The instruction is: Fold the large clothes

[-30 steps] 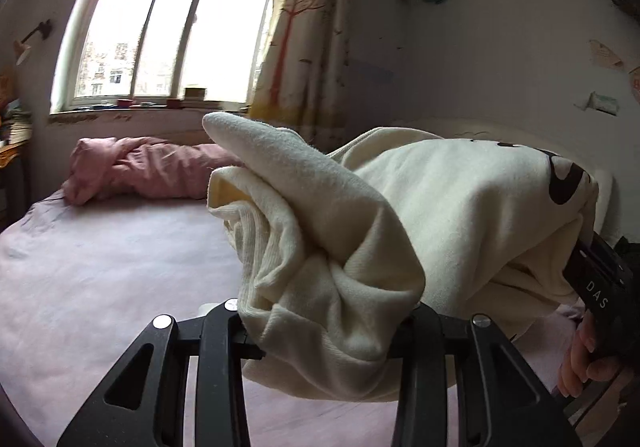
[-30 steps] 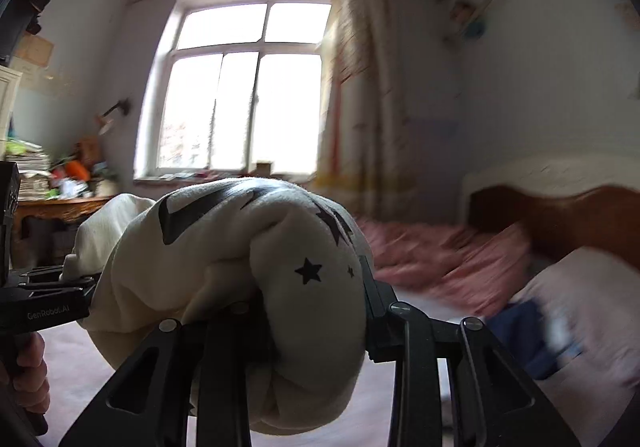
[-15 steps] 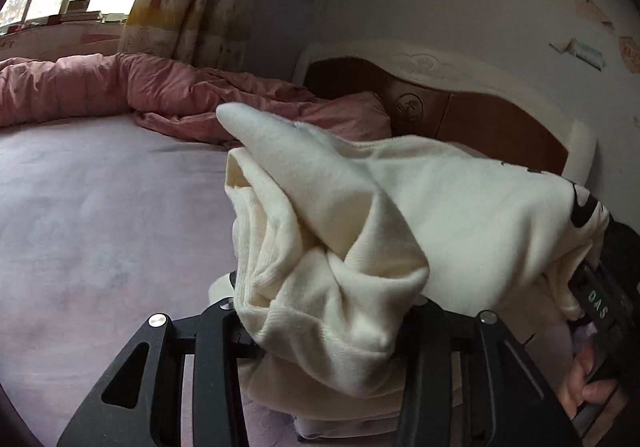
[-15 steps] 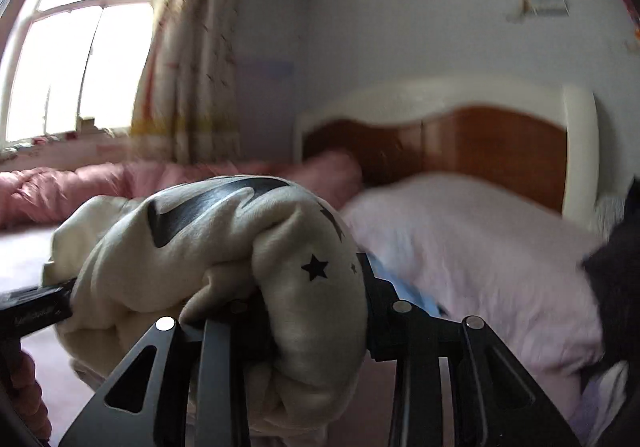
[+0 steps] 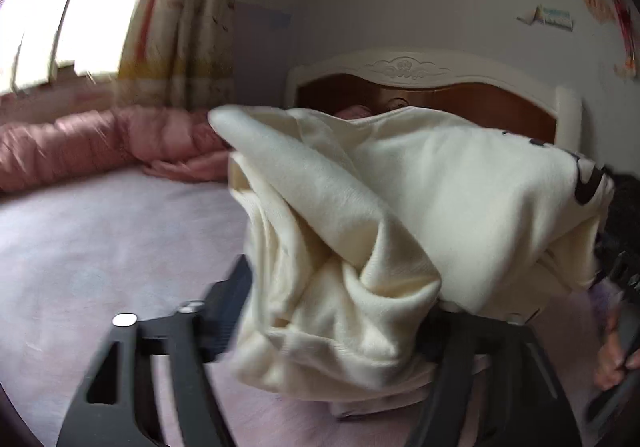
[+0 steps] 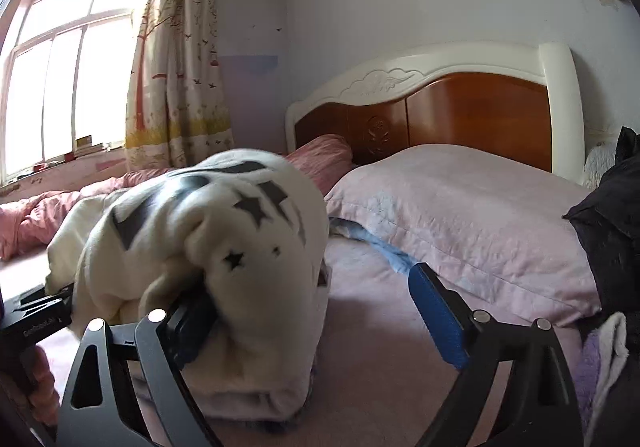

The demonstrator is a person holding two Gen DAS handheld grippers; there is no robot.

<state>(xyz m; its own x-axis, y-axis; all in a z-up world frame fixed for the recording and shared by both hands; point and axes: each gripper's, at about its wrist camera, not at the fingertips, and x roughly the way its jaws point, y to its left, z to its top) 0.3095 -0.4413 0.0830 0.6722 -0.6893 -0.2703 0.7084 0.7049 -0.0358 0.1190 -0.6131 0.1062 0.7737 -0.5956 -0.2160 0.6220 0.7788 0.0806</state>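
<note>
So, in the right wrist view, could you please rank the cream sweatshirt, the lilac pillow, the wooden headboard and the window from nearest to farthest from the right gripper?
1. Cream sweatshirt: between the opening fingers, lower left.
2. Lilac pillow: right of centre, on the bed.
3. Wooden headboard: behind the pillow.
4. Window: far left wall.

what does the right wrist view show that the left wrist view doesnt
Only the right wrist view shows the lilac pillow, a blue cloth tucked beside it, dark clothing at the right edge, and the black star print on the sweatshirt.

Only the left wrist view shows the sweatshirt's plain cream folds jutting up in a point, and a hand at the lower right.

Both share the cream sweatshirt, the wooden headboard, the curtain, the window and the pink quilt. In both, the fingers are opening with the sweatshirt between them.
</note>
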